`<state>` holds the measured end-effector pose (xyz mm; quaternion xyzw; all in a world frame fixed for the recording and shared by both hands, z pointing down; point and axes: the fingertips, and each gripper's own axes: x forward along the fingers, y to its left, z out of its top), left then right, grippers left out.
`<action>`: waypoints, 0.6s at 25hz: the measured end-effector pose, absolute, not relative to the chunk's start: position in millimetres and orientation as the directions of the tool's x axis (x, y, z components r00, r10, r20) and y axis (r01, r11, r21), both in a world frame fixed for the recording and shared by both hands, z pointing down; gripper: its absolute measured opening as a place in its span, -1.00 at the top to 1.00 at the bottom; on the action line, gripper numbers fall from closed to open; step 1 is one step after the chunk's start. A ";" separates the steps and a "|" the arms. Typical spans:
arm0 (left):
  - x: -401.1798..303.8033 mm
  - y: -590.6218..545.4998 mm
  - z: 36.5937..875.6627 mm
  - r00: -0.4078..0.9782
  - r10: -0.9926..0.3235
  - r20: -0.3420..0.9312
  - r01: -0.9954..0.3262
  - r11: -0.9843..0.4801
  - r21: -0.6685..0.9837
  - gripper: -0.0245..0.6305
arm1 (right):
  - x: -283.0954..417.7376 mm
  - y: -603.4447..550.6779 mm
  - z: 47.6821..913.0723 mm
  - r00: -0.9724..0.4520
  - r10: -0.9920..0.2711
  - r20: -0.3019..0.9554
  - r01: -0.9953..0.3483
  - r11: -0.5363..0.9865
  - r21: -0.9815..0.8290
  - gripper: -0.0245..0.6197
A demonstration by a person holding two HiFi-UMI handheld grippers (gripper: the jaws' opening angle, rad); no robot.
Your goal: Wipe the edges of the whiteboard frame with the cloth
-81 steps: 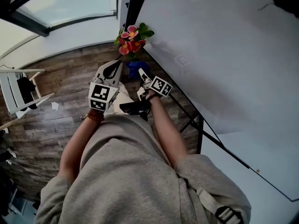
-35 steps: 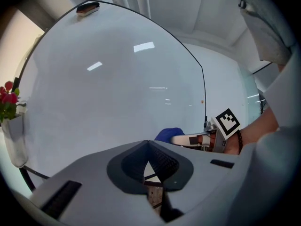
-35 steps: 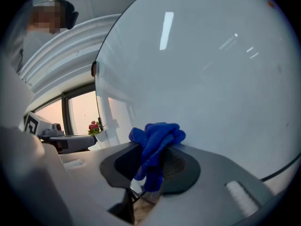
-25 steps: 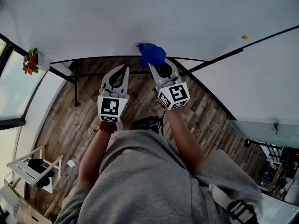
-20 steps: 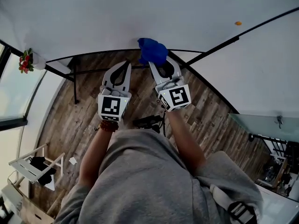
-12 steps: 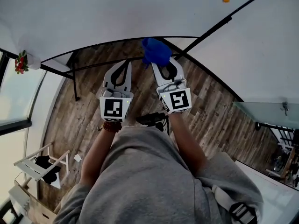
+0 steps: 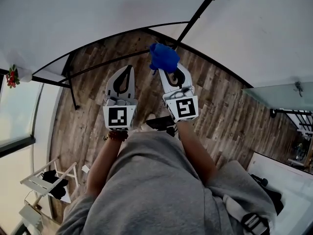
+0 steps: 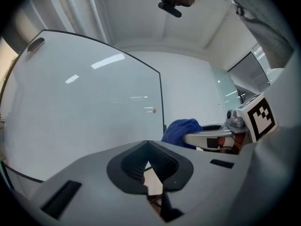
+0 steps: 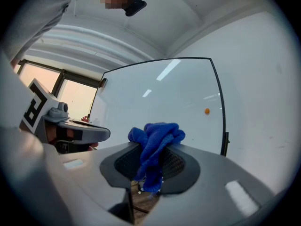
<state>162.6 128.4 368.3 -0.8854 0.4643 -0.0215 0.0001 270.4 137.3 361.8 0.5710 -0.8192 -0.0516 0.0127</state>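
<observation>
Well, right gripper (image 9: 150,160): we see its jaws pressed together on the blue cloth (image 9: 157,135). The cloth is pinched at their tips and bunches up above and ahead of them, and a strip of it hangs down between the pads.
Left gripper (image 8: 148,147): we see its jaws closed on each other with nothing between them. It is held about level with the right gripper, just to that one's left, and the two are apart.
Cloth, from above: in the head view the cloth (image 7: 164,57) sits at the very tip of the right gripper. It is ahead and to the right of the left gripper's (image 7: 129,68) tips.
Whiteboard (image 8: 84,102): it stands straight ahead of both grippers and fills most of what lies beyond the jaws. Bright streaks of light are reflected in it.
Frame (image 8: 161,98): a thin black rim. From the left gripper, its right edge runs down ahead and ends just beside the cloth. From the right gripper, that edge (image 9: 221,107) stands ahead and to the right. We cannot tell whether cloth and frame touch.
Orange dot (image 9: 207,111): on the board, ahead of the right gripper and above the cloth, just inside the right edge.
Floor (image 7: 215,102): wood planks below both grippers.
Flowers (image 7: 11,77): red, far off to the left of the left gripper.
</observation>
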 end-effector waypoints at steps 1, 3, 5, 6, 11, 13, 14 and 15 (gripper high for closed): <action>167.8 133.2 372.1 0.574 -0.818 0.044 -0.818 -0.575 -0.018 0.90 | 276.8 142.9 363.0 -0.335 -0.942 -0.039 -0.939 0.330 0.093 0.60; 178.2 142.3 376.4 0.585 -0.809 0.052 -0.810 -0.586 -0.013 0.90 | 288.5 154.8 365.1 -0.311 -0.950 -0.038 -0.948 0.307 0.087 0.60; 190.0 150.3 375.8 0.600 -0.799 0.051 -0.799 -0.601 -0.016 0.90 | 299.2 166.6 365.2 -0.296 -0.954 -0.035 -0.952 0.292 0.097 0.60; 195.6 154.1 375.6 0.607 -0.793 0.050 -0.794 -0.608 -0.017 0.90 | 304.2 172.2 365.1 -0.290 -0.956 -0.034 -0.953 0.285 0.103 0.60; 219.9 172.2 380.2 0.642 -0.766 0.049 -0.766 -0.643 -0.013 0.90 | 330.4 198.5 370.6 -0.242 -0.970 -0.035 -0.966 0.238 0.098 0.60; 228.4 178.4 382.6 0.656 -0.753 0.050 -0.754 -0.657 -0.013 0.90 | 338.9 207.7 372.1 -0.228 -0.973 -0.035 -0.969 0.224 0.104 0.60; 232.3 181.1 384.0 0.663 -0.747 0.052 -0.747 -0.664 -0.014 0.90 | 342.0 212.0 373.0 -0.224 -0.974 -0.036 -0.970 0.219 0.107 0.60; 236.0 183.6 385.3 0.670 -0.740 0.054 -0.741 -0.672 -0.013 0.90 | 344.5 216.4 373.7 -0.221 -0.975 -0.037 -0.970 0.216 0.109 0.60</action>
